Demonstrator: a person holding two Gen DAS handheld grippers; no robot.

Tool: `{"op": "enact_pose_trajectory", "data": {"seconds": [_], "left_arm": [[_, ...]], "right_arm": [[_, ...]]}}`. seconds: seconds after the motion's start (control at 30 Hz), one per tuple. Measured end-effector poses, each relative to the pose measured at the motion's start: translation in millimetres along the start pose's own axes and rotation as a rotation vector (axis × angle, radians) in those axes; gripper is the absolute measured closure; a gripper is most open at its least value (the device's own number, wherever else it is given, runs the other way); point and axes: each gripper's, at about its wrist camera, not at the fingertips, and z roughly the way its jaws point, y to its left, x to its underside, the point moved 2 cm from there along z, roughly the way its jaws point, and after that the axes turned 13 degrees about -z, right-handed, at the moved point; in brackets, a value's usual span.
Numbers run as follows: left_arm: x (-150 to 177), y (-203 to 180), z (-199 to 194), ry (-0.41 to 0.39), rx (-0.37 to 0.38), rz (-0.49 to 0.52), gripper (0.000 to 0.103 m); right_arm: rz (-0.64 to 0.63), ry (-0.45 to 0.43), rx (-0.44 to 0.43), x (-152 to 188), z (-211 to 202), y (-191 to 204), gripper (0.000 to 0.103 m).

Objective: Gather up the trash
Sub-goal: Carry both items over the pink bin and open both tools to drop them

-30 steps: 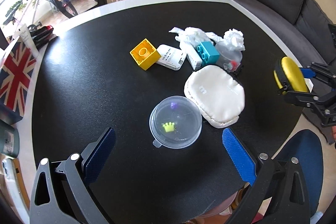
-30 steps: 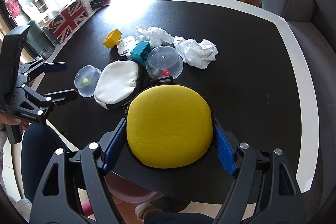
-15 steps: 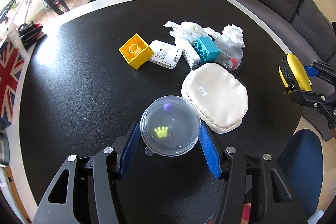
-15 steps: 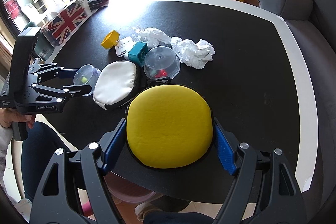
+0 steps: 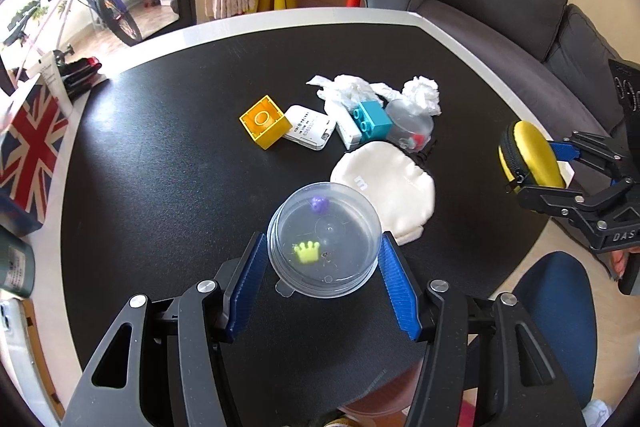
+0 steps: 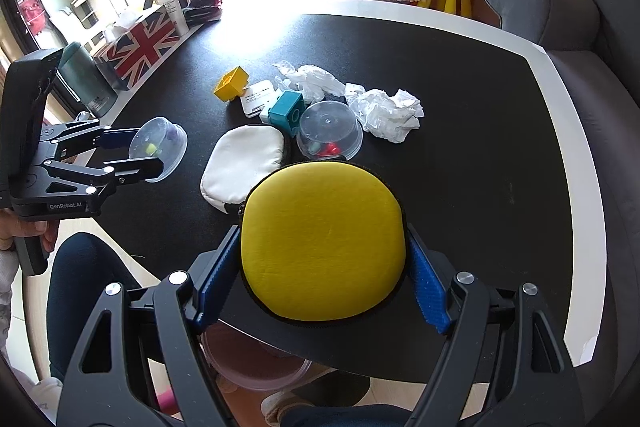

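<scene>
My left gripper (image 5: 324, 267) is shut on a clear plastic cup (image 5: 323, 239) with a yellow crown and a purple bit inside, held above the black table (image 5: 160, 167); it also shows in the right wrist view (image 6: 158, 149). My right gripper (image 6: 322, 263) is shut on a yellow zip case (image 6: 322, 243), seen from the left wrist view (image 5: 530, 157) at the table's right edge. Crumpled white tissues (image 6: 390, 113) and a plastic wrapper (image 6: 310, 79) lie mid-table.
A white pouch (image 5: 390, 187), a second clear cup with red bits (image 6: 330, 135), a teal brick (image 5: 370, 119), a yellow brick (image 5: 264, 121) and a white card pack (image 5: 310, 133) lie together. A Union Jack box (image 6: 138, 49) stands at the left. A pinkish clear bin (image 6: 256, 363) sits below the near edge.
My left gripper closed on the clear cup with the crown and lifted it off the table. The right gripper kept holding the yellow case almost still.
</scene>
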Motion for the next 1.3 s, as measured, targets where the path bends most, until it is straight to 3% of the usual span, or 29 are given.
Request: {"op": "enact_pose_trajectory", "data": {"seconds": [0.63, 1.03, 1.13, 1.2, 1.3], "left_arm": [[75.2, -30.4, -68.5, -0.053, 0.077, -0.004, 0.047], [117.0, -30.2, -67.9, -0.017, 0.093, -0.032, 0.047], [118.2, -28.9, -67.4, -0.016, 0.089, -0.034, 0.047], [117.4, -28.6, -68.1, -0.019, 0.090, -0.035, 0.047], [116.8, -29.0, -67.3, -0.019, 0.091, -0.034, 0.047]], "right_arm": [[-0.096, -0.069, -0.072, 41.1, -53.2, 78.4, 0.026], [-0.129, 0.001, -0.169, 80.2, -29.5, 118.6, 0.026], [-0.138, 0.012, -0.168, 79.8, -24.7, 122.4, 0.023], [-0.133, 0.004, -0.164, 78.0, -25.2, 120.8, 0.015], [-0.128, 0.003, -0.157, 76.1, -26.4, 117.4, 0.014]]}}
